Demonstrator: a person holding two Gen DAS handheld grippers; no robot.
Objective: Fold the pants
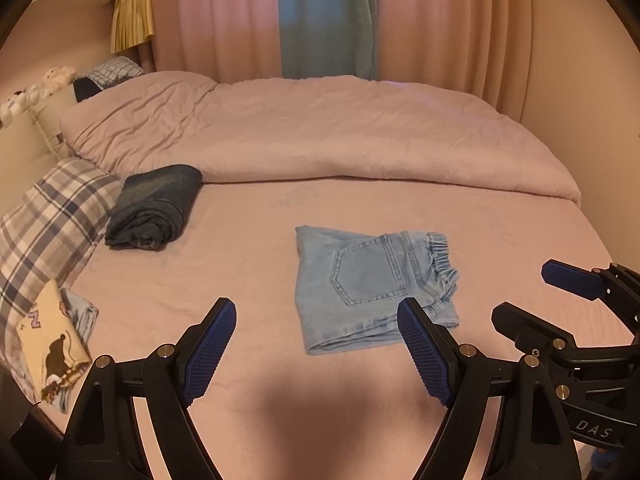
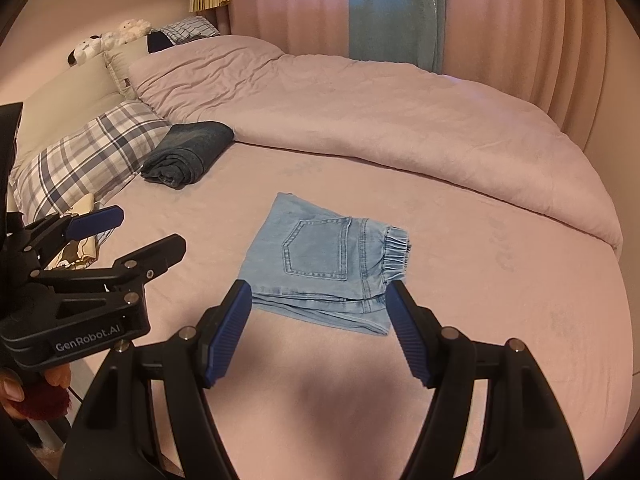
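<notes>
Light-blue denim pants (image 1: 372, 288), folded into a compact rectangle with a back pocket facing up and the gathered elastic waistband at one end, lie flat on the pale pink bed sheet (image 1: 248, 240). In the left wrist view they sit ahead of the left gripper (image 1: 316, 344), nearer its right finger, whose ribbed blue pad (image 1: 424, 354) overlaps the near corner of the fabric in the picture; whether it touches the cloth cannot be told. This gripper's fingers are spread wide and grip nothing. In the right wrist view the same pants (image 2: 324, 264) lie just beyond the tips of the right gripper (image 2: 318, 326), centred between its two fingers, which are also spread wide and empty, with the folded near edge close to both blue pads (image 2: 230, 332). Each gripper shows in the other's view, beside it and apart from the pants. Beyond the fingers and to their left, a rolled dark-blue denim garment (image 1: 154, 208) rests against a plaid grey-and-white pillow (image 1: 52, 216). A cream cloth with a dark animal print (image 1: 54, 344) lies left of the left gripper's left finger. Farther ahead, a rumpled pink duvet (image 1: 320, 136) stretches across the bed, and pink curtains (image 1: 224, 16) with a blue-green panel (image 1: 328, 16) hang behind it. Nothing lies on the sheet between the fingers and the pants.
</notes>
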